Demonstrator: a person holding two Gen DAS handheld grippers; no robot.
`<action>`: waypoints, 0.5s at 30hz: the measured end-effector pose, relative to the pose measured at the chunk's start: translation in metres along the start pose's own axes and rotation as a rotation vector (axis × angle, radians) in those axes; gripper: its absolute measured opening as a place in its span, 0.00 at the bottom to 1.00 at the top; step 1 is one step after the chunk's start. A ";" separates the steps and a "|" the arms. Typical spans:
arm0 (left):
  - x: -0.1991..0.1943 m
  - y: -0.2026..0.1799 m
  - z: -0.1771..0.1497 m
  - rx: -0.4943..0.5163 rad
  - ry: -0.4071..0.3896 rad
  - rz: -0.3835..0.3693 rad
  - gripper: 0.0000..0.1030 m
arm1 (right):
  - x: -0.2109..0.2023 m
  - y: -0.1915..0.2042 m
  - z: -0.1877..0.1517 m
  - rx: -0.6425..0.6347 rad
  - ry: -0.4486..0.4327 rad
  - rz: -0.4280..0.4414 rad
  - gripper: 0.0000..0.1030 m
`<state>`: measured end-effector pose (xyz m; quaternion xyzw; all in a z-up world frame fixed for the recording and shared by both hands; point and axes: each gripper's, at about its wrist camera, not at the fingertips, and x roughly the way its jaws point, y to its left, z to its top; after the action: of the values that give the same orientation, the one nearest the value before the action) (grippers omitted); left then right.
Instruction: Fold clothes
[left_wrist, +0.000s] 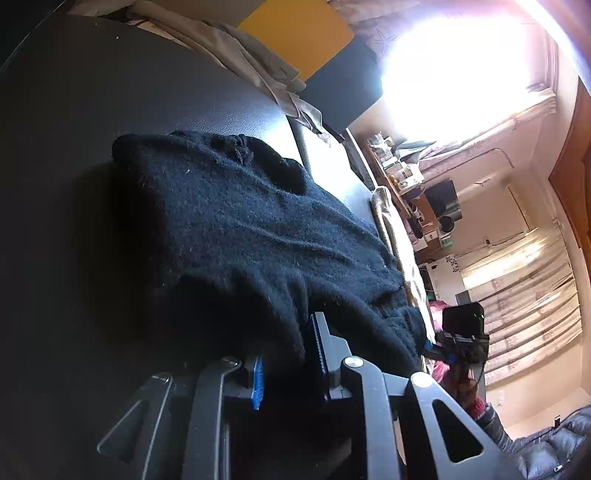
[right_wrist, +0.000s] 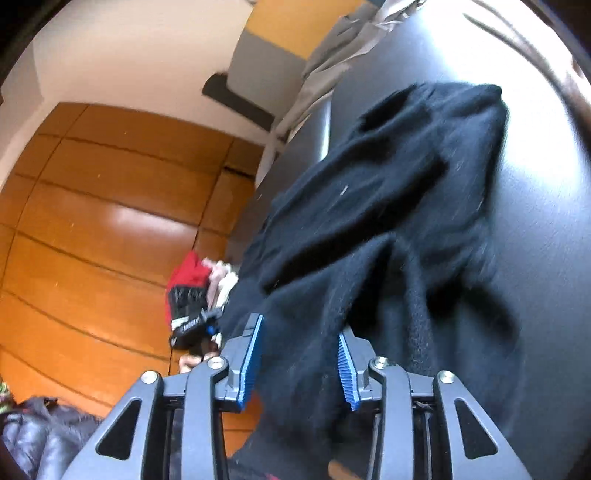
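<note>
Your left tool (left_wrist: 286, 354) sits at the near edge of the black sweater (left_wrist: 240, 229) — jaws slightly apart, knit draped between the blue pads (left_wrist: 258, 384), can't tell if they press it. Sweater lies spread on the dark tabletop (left_wrist: 92, 92), running away from the tool. Your right tool (right_wrist: 301, 363) has jaws spread — a bunched fold of the same sweater (right_wrist: 388, 192) hangs between them, pads not clamping it. Beige cloth (left_wrist: 251, 55) lies at the tabletop's far end.

Black sweater (left_wrist: 236, 229); dark grey table (left_wrist: 66, 110); blue tool pads (right_wrist: 251, 365).
</note>
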<state>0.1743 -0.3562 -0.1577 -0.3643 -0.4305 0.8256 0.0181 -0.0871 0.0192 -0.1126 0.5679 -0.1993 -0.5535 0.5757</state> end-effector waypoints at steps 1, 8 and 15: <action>0.001 -0.002 -0.001 0.011 0.005 0.008 0.20 | 0.001 0.001 -0.007 -0.003 0.009 0.005 0.40; 0.003 -0.024 -0.003 0.122 0.042 0.087 0.04 | 0.042 0.015 -0.023 -0.103 0.083 -0.124 0.15; -0.035 -0.022 0.016 0.037 -0.104 -0.200 0.04 | 0.042 0.043 0.019 -0.160 0.004 -0.029 0.13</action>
<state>0.1839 -0.3661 -0.1155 -0.2756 -0.4497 0.8454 0.0848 -0.0730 -0.0362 -0.0861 0.5240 -0.1448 -0.5747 0.6117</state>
